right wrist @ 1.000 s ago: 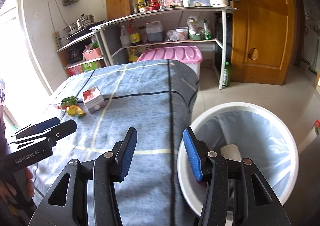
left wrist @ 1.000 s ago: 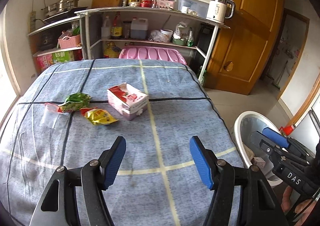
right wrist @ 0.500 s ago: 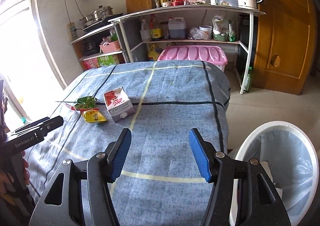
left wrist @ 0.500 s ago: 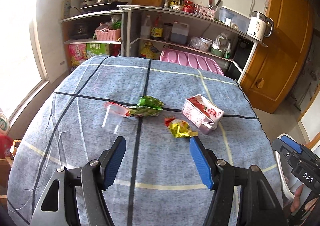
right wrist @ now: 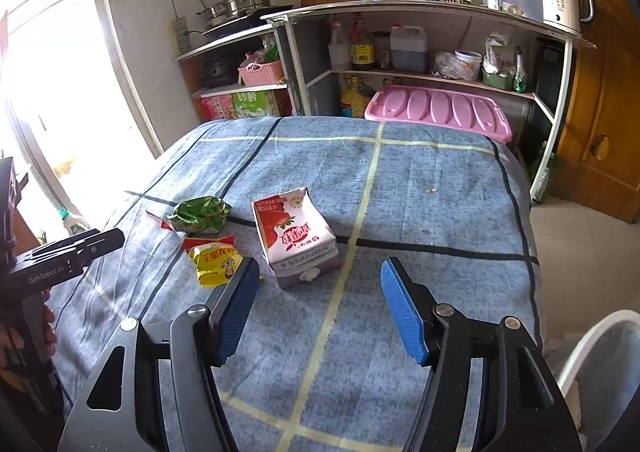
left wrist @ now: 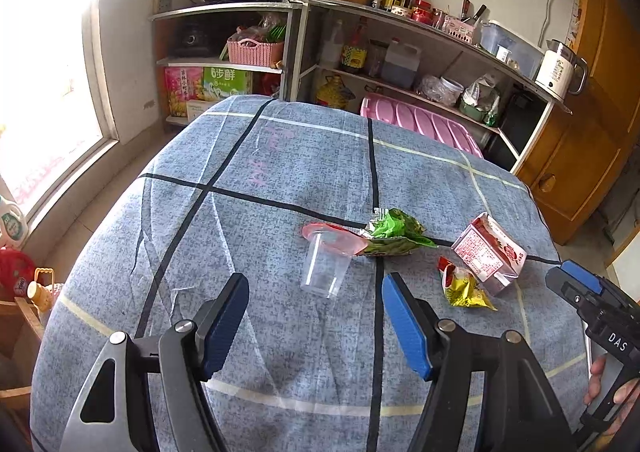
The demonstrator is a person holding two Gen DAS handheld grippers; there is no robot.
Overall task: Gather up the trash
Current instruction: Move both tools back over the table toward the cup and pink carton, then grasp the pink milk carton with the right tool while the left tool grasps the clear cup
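Note:
A clear plastic cup (left wrist: 323, 268) with a red rim lies on its side on the blue checked table cloth (left wrist: 280, 172). Beside it lie a green wrapper (left wrist: 394, 232), a yellow wrapper (left wrist: 466, 288) and a pink milk carton (left wrist: 490, 252). My left gripper (left wrist: 316, 322) is open and empty, just short of the cup. My right gripper (right wrist: 320, 308) is open and empty, just short of the carton (right wrist: 296, 236). The yellow wrapper (right wrist: 214, 258) and green wrapper (right wrist: 200, 214) lie to its left. The white bin (right wrist: 600, 364) shows at the right edge.
Metal shelves (right wrist: 400, 12) with bottles, pots and a kettle stand behind the table. A pink storage box (right wrist: 436, 108) sits at the table's far edge. A wooden door (right wrist: 604, 92) is at the right. The other gripper shows at each view's edge.
Both grippers have swung left, away from the bin, and moved in over the table toward the trash. The left now faces the cup, the right the carton. Both stayed open.

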